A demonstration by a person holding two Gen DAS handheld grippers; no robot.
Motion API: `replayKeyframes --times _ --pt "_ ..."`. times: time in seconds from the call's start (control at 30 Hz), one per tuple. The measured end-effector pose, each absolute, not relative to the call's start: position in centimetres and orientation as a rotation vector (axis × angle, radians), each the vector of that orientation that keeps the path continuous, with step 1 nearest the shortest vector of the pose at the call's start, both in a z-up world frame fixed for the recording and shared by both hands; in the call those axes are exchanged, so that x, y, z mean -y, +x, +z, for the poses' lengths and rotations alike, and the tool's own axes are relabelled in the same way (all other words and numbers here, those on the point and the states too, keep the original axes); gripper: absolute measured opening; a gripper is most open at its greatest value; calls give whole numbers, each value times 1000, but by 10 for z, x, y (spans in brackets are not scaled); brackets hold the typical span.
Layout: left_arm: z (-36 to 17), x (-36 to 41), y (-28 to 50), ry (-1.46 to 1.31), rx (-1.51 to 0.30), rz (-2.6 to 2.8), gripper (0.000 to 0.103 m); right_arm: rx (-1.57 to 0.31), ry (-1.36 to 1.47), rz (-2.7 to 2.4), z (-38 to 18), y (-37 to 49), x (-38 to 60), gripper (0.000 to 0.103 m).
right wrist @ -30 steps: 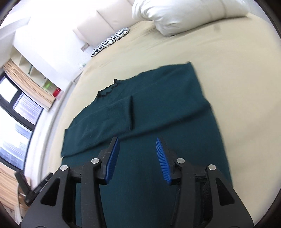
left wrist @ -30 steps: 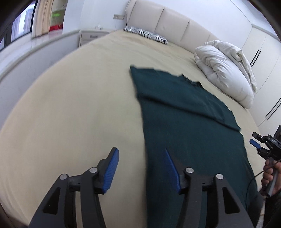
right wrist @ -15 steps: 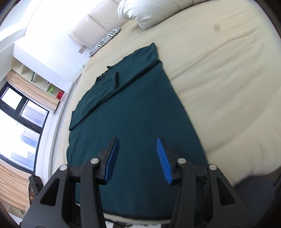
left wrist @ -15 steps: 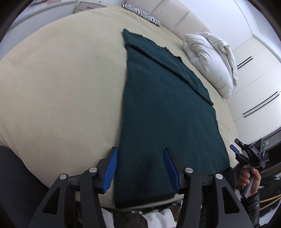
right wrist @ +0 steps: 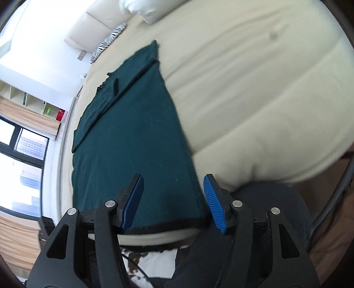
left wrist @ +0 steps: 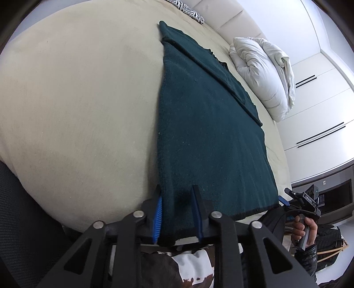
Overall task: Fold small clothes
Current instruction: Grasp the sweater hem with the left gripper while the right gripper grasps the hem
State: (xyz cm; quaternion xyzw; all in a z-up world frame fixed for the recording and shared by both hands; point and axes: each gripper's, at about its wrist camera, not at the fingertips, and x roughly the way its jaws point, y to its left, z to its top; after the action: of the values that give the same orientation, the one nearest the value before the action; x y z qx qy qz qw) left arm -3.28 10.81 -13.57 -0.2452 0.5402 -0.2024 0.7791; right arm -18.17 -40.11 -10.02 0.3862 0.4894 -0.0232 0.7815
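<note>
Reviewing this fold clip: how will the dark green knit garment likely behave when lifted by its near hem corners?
Probably floppy: the dark green knit garment lies flat and follows the bed. It bunches between the left gripper pads, so likely grippy, not slippery. The right gripper is open over the other corner; the middle may sag.

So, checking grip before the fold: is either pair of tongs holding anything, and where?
Left tongs pinch the dark green knit garment's near-left hem corner; right tongs hold nothing.

Zebra-print pillow (left wrist: pixel 189 11) cropped by the frame's top edge; white duvet (right wrist: pixel 141 10) likewise cut off; garment corner (left wrist: pixel 170 230) hidden between the left tool's (left wrist: pixel 177 218) pads; bed edge (right wrist: pixel 261 141) smeared by blur.
</note>
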Motion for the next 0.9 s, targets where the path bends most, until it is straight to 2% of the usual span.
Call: replayKeyframes --times 0.13,0.4,0.6,0.67,0.8,0.9 --pt "-137 -110 -33 -529 -1170 -428 10 -1148 811 -42 -103 -179 400 55" --pt "-136 -110 -34 -523 -1168 -431 8 -1321 711 -15 -114 -152 382 55" --pt "-137 -111 -36 -525 -1165 -433 7 -1364 714 30 -116 -147 385 55" --pt "-137 -111 -36 -525 -1165 -433 7 -1358 722 39 -116 -149 388 52" --pt "-137 -111 -36 -523 -1164 -432 7 -1349 748 40 -117 -153 394 35" --pt "-137 -111 -36 -523 -1164 -432 7 -1351 739 49 -116 -157 393 31"
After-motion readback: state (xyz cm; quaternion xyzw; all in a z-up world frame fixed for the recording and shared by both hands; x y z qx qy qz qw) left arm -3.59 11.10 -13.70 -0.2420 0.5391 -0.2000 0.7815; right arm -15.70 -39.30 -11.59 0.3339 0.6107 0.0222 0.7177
